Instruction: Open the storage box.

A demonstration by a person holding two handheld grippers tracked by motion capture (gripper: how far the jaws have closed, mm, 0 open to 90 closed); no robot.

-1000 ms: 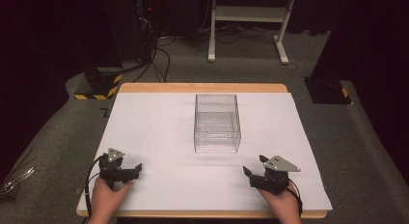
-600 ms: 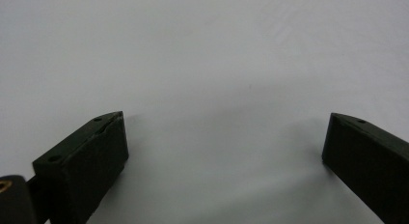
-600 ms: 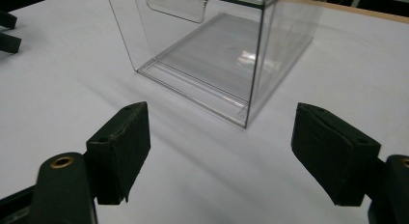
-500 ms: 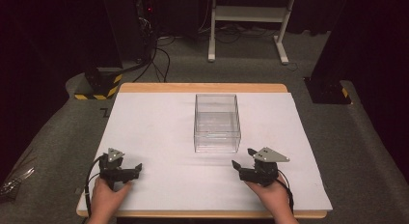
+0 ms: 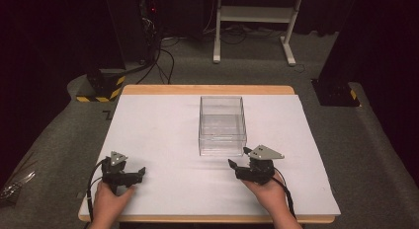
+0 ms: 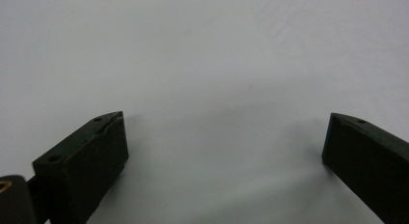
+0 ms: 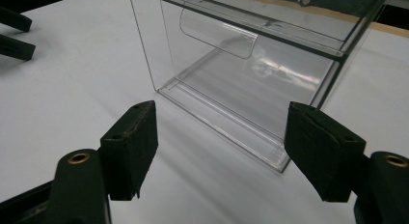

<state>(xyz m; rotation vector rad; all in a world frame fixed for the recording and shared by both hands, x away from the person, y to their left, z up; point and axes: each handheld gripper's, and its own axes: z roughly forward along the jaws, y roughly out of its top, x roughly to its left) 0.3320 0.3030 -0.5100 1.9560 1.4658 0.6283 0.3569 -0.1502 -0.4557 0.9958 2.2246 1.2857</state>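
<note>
Dark grey carpet surrounds my wooden table [image 5: 207,90], whose top is covered with one smooth white sheet [image 5: 158,135]. At the left, I keep my left gripper [image 5: 140,172] low on the near part of the sheet, where it was a second ago; its two black, blocky jaws stand wide apart over plain white, holding nothing. In the middle stands one clear plastic box [image 5: 222,125], rectangular, with thin glossy walls and a curved handle cut in its near face. At the right, my right gripper [image 5: 238,158] has moved forward and leftward since the earlier frame. It is now just beside the box's near right corner, jaws wide, not touching it.
</note>
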